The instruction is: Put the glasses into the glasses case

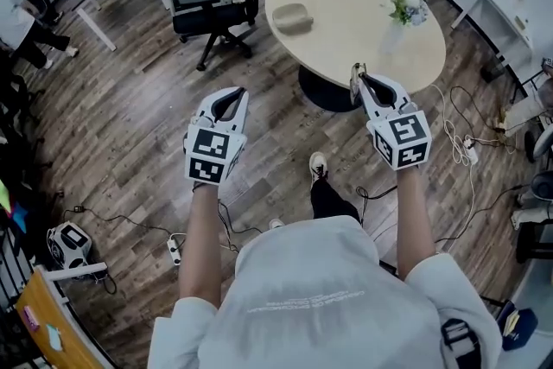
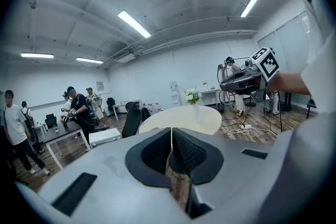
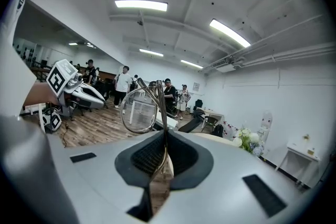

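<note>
My right gripper (image 1: pixel 357 75) is shut on a pair of thin metal-framed glasses (image 3: pixel 142 108), whose round lens sticks up and left past the jaws. In the head view the glasses (image 1: pixel 355 73) show only as a small glint at the jaw tips, over the near edge of the round beige table (image 1: pixel 363 22). A beige glasses case (image 1: pixel 292 17) lies closed on the table's left part, well ahead and left of the right gripper. My left gripper (image 1: pixel 230 95) is shut with nothing in it, held over the wood floor short of the table.
A vase of white flowers (image 1: pixel 399 9) stands on the table's right side. A black office chair (image 1: pixel 226 9) with a white box on it is left of the table. Cables and a power strip (image 1: pixel 467 151) lie on the floor at right. People stand at desks far left.
</note>
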